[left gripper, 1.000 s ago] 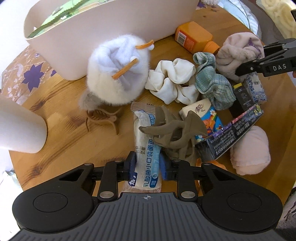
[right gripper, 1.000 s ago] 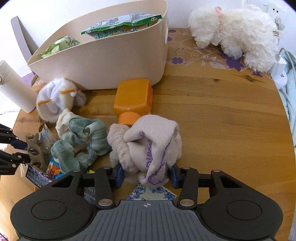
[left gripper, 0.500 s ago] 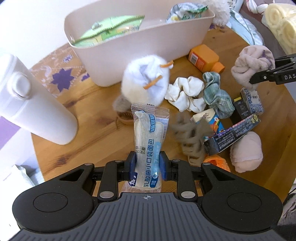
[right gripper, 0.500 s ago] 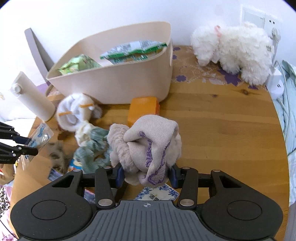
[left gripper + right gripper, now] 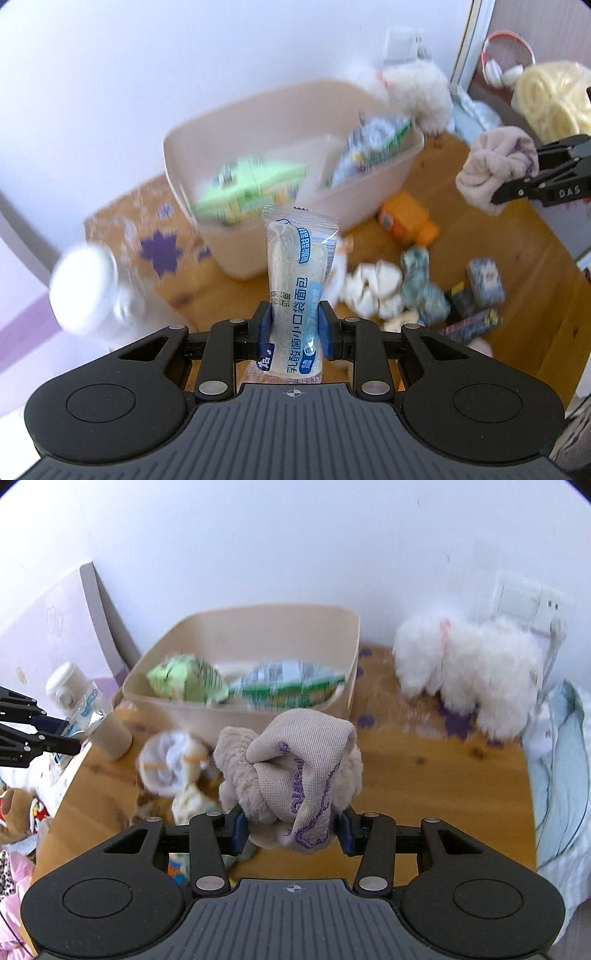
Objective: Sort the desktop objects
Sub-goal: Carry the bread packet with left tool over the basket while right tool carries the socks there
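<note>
Left of the beige bin [image 5: 236, 236], the left gripper [image 5: 293, 328] pinches a light, crushable bread packet [image 5: 299, 280] at its lower end. Right of it, the right gripper [image 5: 291, 829] clamps soft, compressible rolled socks [image 5: 295, 768] mid-bundle.

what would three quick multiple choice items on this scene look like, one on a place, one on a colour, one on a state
1. Where are the green snack bags?
A. inside the beige bin
B. under the plush dog
C. on the floor

2. What colour is the stitching on the rolled sock?
A. red
B. purple
C. green

3. What is the left gripper doing?
A. open and bare
B. shut on a bottle
C. shut on the bread packet

Key: 1 A, the bags lie within the bin's walls; 2 B, purple thread runs down the sock; 3 C, both pads press the packet's sides.
</note>
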{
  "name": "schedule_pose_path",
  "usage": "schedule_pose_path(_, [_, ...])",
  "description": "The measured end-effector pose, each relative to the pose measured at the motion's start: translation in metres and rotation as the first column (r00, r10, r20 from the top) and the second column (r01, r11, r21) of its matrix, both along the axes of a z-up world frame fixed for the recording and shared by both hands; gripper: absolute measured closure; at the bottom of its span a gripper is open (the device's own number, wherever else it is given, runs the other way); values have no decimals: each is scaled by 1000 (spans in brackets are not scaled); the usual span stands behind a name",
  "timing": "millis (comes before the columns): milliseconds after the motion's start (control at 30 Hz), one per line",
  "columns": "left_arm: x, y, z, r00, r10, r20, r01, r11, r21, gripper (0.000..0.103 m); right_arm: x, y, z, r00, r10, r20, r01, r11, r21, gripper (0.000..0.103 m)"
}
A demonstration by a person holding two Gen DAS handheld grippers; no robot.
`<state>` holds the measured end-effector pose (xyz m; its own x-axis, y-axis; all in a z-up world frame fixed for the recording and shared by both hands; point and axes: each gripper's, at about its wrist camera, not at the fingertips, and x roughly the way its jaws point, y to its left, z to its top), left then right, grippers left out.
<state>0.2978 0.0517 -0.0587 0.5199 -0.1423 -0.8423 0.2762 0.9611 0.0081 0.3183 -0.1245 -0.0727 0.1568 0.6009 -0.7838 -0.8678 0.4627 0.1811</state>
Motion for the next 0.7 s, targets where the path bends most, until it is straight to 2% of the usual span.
schedule_pose_path(333, [49,-9,34,996,2,91,-3,1000,17,76,33,35,32,997,-22,80,17,998,60,60])
schedule_pose_path(633, [94,-25,39,991,42,123,-45,999,21,76,57,67,38,992,-26,125,18,998,66,59])
schedule_pose_path(700, [104,-27,38,990,62,125,-65,998,25,76,62,76,37,993,-30,114,22,998,65,59])
